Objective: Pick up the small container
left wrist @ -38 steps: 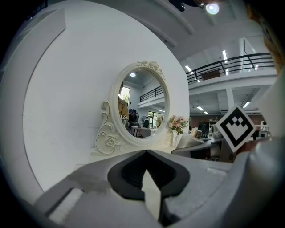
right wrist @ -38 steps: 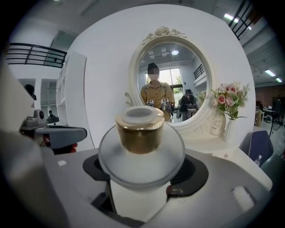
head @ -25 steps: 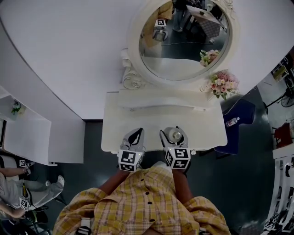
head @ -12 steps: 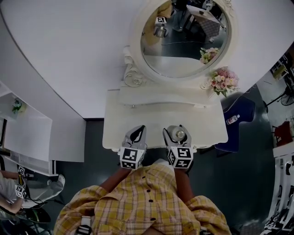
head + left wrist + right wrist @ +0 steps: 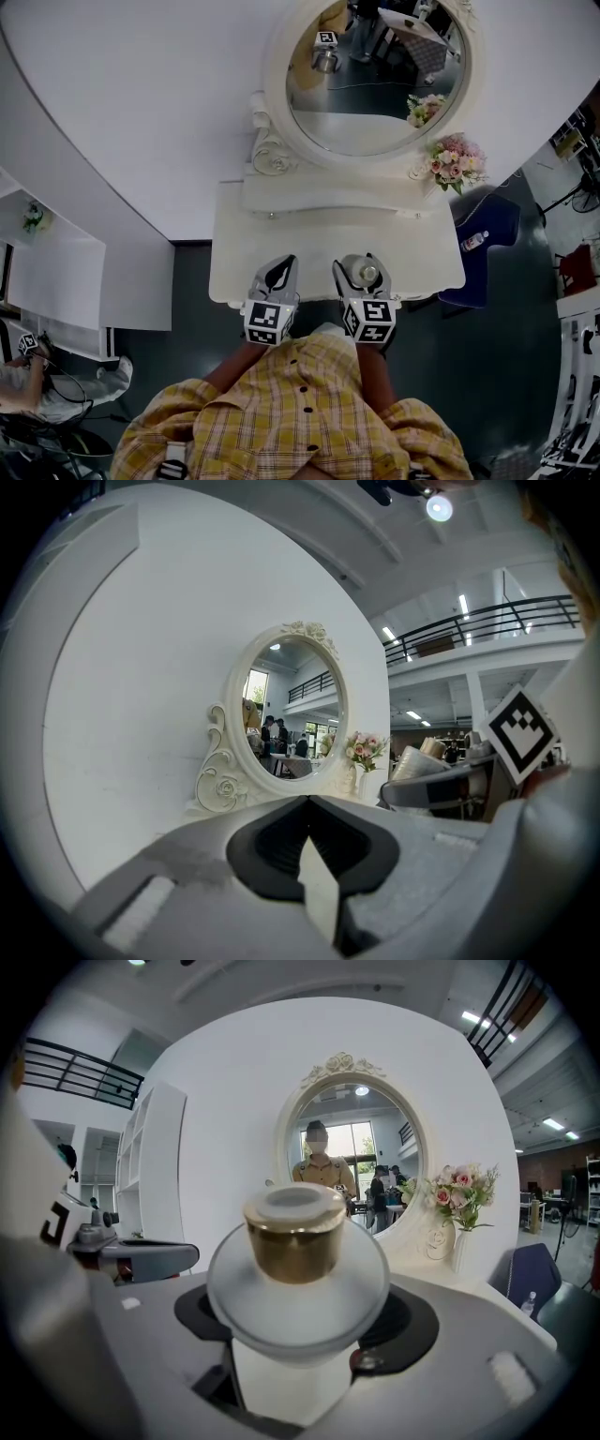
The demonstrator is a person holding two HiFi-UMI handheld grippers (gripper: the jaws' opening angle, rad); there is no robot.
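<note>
Frosted gold-capped small container (image 5: 298, 1274) — underside hidden in right claw (image 5: 300, 1335) clamping it; left claw (image 5: 307, 803) clenched, empty.

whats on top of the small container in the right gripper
A gold cap with a pale top sits on the small container. The frosted body hides any contents.

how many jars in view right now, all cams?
1: the gold-capped frosted jar, clamped by the right gripper over the dressing table, near its front edge. The left gripper is shut and empty; no other jar shows.
</note>
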